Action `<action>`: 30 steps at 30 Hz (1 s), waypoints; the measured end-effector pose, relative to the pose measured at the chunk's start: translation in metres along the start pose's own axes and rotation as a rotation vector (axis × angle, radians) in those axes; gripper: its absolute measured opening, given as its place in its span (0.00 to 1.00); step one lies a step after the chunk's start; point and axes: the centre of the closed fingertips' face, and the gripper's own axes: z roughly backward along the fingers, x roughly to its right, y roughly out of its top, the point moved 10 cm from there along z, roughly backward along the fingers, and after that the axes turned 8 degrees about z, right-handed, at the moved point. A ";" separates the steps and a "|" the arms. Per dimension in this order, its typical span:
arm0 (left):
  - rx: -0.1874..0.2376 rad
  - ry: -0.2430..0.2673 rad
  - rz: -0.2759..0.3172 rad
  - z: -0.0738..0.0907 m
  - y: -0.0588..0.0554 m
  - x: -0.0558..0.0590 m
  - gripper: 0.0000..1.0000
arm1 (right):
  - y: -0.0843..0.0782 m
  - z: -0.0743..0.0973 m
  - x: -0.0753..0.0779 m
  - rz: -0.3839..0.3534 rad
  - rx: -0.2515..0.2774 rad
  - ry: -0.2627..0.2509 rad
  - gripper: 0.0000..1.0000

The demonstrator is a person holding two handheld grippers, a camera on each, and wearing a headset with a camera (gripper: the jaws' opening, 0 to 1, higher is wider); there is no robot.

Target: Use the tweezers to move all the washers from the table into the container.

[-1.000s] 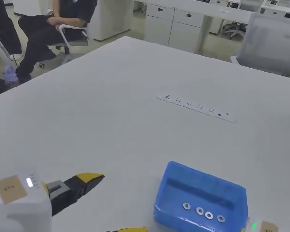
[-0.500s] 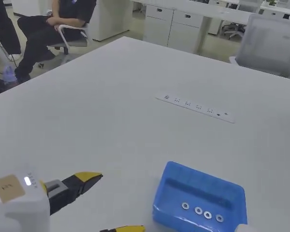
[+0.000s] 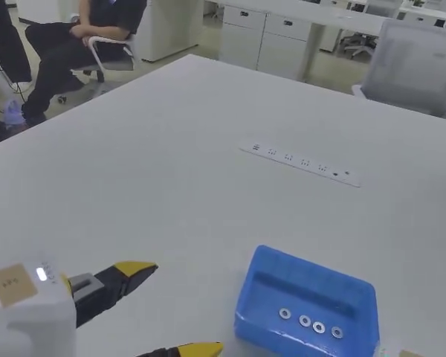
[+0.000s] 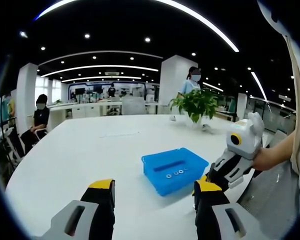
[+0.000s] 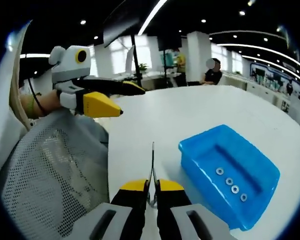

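Four washers (image 3: 305,321) in a row inside the blue container (image 3: 312,286) on the bench (image 3: 171,186); right gripper (image 5: 151,186) jaws pinching tweezers (image 5: 152,160) beside container; left gripper (image 4: 155,187) jaws spread, holding nothing, nearby

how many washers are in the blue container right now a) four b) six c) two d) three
A: four washers lie in a short row on the floor of the blue container, and the right gripper view shows the same four.
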 end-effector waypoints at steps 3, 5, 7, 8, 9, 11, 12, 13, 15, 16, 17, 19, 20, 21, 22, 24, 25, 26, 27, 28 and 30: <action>-0.001 0.001 -0.001 0.000 0.000 0.000 0.64 | 0.003 0.006 0.004 -0.069 0.061 -0.015 0.03; -0.001 0.000 -0.001 0.000 0.000 0.000 0.64 | 0.007 0.011 0.007 -0.099 0.092 -0.023 0.03; 0.000 -0.001 -0.001 0.000 0.000 0.000 0.64 | 0.010 0.015 0.009 -0.109 0.107 -0.033 0.03; -0.001 -0.001 -0.002 -0.001 0.000 0.000 0.64 | 0.012 0.016 0.010 -0.121 0.121 -0.037 0.03; -0.002 -0.002 -0.002 -0.001 0.000 0.000 0.64 | 0.013 0.017 0.011 -0.132 0.134 -0.038 0.03; -0.002 -0.003 -0.003 -0.001 0.000 0.000 0.63 | 0.015 0.019 0.011 -0.146 0.145 -0.040 0.03; -0.002 -0.003 -0.003 -0.001 0.000 0.000 0.63 | 0.017 0.020 0.012 -0.146 0.150 -0.041 0.03; -0.003 -0.003 -0.002 -0.001 0.000 0.000 0.63 | 0.018 0.021 0.012 -0.142 0.154 -0.044 0.03; -0.002 -0.002 -0.003 -0.001 0.000 0.000 0.63 | 0.020 0.022 0.012 -0.139 0.156 -0.045 0.03; 0.000 -0.004 -0.001 -0.001 0.000 0.000 0.63 | 0.022 0.022 0.012 -0.138 0.161 -0.045 0.03; 0.000 -0.004 0.000 -0.001 0.000 0.000 0.63 | 0.025 0.023 0.013 -0.134 0.165 -0.047 0.03; -0.001 -0.005 -0.001 -0.001 0.000 0.000 0.63 | 0.027 0.024 0.014 -0.129 0.170 -0.049 0.03; -0.002 -0.004 -0.001 -0.001 -0.001 0.000 0.63 | 0.030 0.025 0.015 -0.126 0.175 -0.053 0.03; -0.001 -0.004 -0.001 -0.001 -0.001 0.000 0.64 | 0.031 0.026 0.016 -0.124 0.179 -0.055 0.03; 0.001 -0.005 0.001 -0.001 -0.001 0.000 0.64 | 0.034 0.027 0.018 -0.120 0.185 -0.058 0.03; 0.000 -0.004 0.000 -0.001 -0.001 -0.001 0.64 | 0.037 0.029 0.020 -0.114 0.191 -0.065 0.03; 0.000 -0.004 0.000 -0.001 -0.001 0.000 0.64 | 0.039 0.029 0.022 -0.110 0.195 -0.069 0.03; 0.001 -0.005 0.000 -0.001 -0.001 0.000 0.64 | 0.041 0.030 0.025 -0.104 0.201 -0.075 0.03; 0.001 -0.006 0.000 -0.001 -0.001 0.000 0.63 | 0.042 0.030 0.027 -0.104 0.203 -0.079 0.03; 0.001 -0.005 0.000 -0.001 -0.001 0.000 0.63 | 0.044 0.030 0.030 -0.101 0.208 -0.087 0.03; 0.000 -0.007 -0.001 -0.001 -0.001 0.000 0.63 | 0.046 0.030 0.035 -0.099 0.212 -0.097 0.03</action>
